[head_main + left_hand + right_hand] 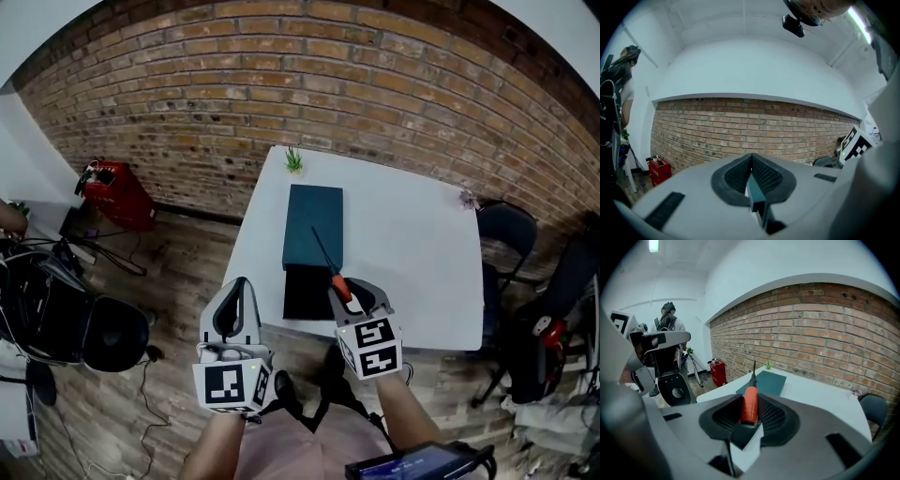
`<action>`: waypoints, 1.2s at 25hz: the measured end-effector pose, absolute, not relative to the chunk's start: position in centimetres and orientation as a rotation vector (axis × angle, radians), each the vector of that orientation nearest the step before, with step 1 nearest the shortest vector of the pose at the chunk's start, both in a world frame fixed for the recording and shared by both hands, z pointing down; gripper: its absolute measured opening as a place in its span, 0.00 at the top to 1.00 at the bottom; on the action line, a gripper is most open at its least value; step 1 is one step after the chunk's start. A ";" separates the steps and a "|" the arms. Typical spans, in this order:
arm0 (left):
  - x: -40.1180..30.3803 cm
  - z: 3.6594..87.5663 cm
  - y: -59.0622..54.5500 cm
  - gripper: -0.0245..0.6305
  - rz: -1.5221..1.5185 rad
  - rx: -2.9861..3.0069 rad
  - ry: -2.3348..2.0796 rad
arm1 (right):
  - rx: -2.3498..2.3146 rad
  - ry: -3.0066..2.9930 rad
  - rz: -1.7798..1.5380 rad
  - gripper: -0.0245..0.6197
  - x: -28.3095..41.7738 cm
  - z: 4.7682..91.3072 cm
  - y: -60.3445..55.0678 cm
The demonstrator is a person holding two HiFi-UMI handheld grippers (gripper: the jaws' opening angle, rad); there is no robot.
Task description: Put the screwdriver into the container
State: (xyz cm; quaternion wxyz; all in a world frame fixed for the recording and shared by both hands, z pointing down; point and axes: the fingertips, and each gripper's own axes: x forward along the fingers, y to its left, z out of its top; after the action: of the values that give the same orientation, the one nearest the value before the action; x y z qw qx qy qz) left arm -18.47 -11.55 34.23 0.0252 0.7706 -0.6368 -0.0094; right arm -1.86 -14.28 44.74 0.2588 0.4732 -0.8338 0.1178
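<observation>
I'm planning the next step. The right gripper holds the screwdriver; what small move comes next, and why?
Probably lower the right gripper toward the container, at its dark near end, which looks open. Its jaws clamp the screwdriver by the orange handle, and the shaft points over the teal top, not yet inside.

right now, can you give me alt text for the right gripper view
The right claw grips an orange-handled screwdriver, its dark shaft pointing ahead toward a teal box on a white table. A brick wall runs behind.
</observation>
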 end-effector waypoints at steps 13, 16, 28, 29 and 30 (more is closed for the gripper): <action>-18.8 41.2 -9.6 0.94 0.096 2.376 -1.818 | 1.248 -2.130 0.531 0.79 -3.0 54.3 -7.8; -18.8 41.5 -9.6 0.94 0.098 2.382 -1.803 | 1.247 -2.119 0.540 0.79 -3.2 54.6 -7.6; -19.3 41.6 -10.7 0.94 0.102 2.365 -1.819 | 1.182 -2.089 0.556 0.79 -3.4 55.5 -9.2; -19.4 41.7 -10.8 0.94 0.105 2.359 -1.821 | 1.173 -2.084 0.560 0.79 -3.4 55.7 -9.4; -19.5 41.8 -11.0 0.94 0.108 2.355 -1.821 | 1.164 -2.079 0.566 0.79 -3.5 55.9 -9.6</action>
State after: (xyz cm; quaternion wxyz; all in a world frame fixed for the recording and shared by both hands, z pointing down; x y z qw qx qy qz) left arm -19.47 -11.01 41.84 0.0814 0.7879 -0.6094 0.0361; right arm -3.49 -9.63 55.89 0.3396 0.4472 -0.7984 0.2173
